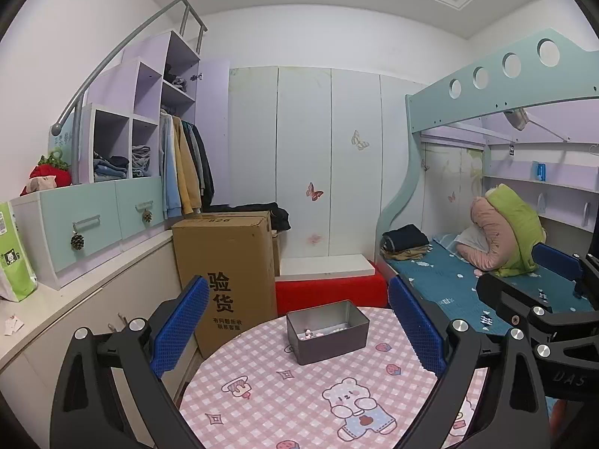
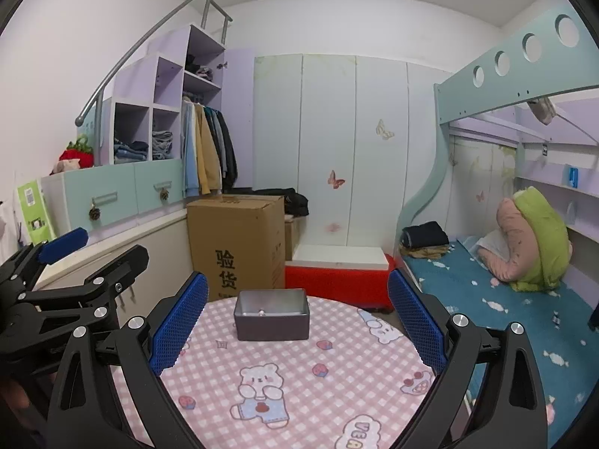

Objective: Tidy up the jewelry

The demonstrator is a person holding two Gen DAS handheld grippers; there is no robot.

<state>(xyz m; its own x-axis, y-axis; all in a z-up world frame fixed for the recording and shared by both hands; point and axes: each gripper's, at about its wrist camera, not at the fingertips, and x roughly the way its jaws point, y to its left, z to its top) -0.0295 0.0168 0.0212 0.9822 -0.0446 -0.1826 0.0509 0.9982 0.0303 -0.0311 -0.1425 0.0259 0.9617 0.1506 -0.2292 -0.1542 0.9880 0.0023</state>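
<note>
Jewelry (image 1: 312, 333), a few small pale pieces, lying in the open grey tin (image 1: 329, 340) at the middle of the frame on the pink checked table (image 1: 299, 404), none seen loose on the cloth; left gripper (image 1: 299, 327) and right gripper (image 2: 297, 323) both raised short of the tin, jaws wide apart and holding nothing. Fitting either pieces gathered or pieces awaiting sorting, so no clear next move. More pieces shown from the left wrist; only one from the right.

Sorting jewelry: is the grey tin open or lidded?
Open: the grey tin has no lid, and small pink pieces lie on its floor.
</note>
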